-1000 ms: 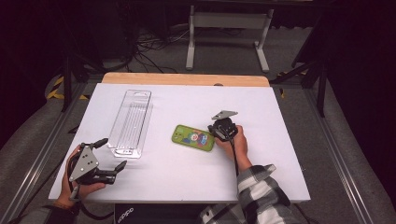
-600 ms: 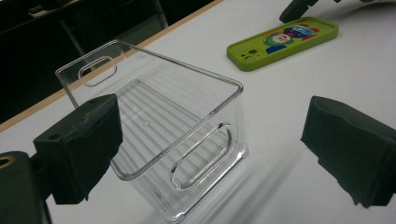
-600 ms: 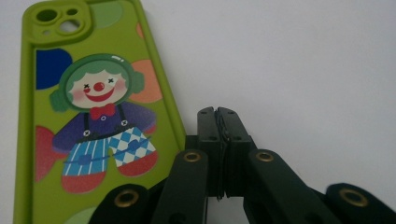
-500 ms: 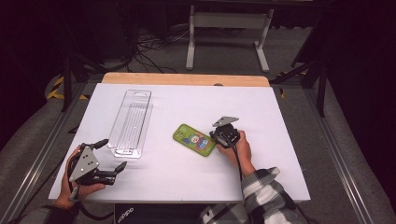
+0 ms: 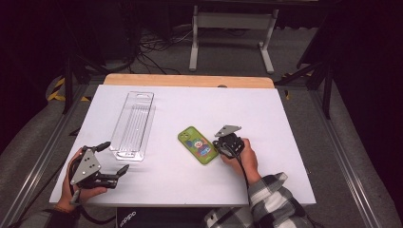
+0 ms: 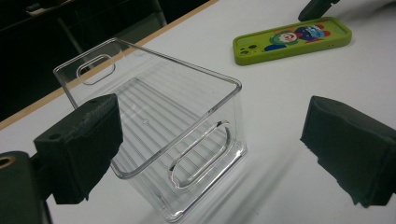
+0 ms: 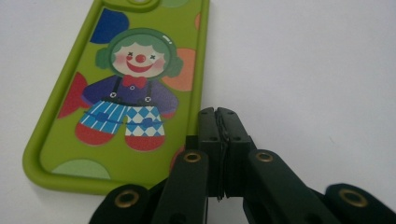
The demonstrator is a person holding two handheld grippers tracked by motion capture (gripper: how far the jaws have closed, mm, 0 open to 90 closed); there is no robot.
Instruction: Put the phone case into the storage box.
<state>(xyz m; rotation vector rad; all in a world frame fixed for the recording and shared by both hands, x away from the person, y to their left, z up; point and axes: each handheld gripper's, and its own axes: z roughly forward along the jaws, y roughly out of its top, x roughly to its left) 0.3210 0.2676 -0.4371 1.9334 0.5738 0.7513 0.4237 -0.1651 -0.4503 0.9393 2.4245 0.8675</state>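
Note:
A lime-green phone case [image 5: 197,145] with a clown picture lies flat on the white table [image 5: 285,123], slanted, near the middle. My right gripper [image 5: 219,150] is shut with nothing between its jaws. In the right gripper view its tip [image 7: 218,113] rests against the long edge of the case [image 7: 121,93], near a corner. A clear plastic tray [image 5: 133,124] lies at the left. My left gripper [image 5: 115,156] stands open near the front left corner, and its wide-apart jaws frame the tray's near end [image 6: 154,107] without touching it. Beyond the tray lies the case [image 6: 292,39].
A wooden strip [image 5: 190,80] runs along the table's far edge. Past it the floor is dark, with cables and a white stand [image 5: 233,23]. Metal rails [image 5: 342,156] flank the table on both sides.
My right gripper has moved toward the person, still shut. The case's end beside it has swung the same way, so the case lies more slanted. The left gripper has kept still.

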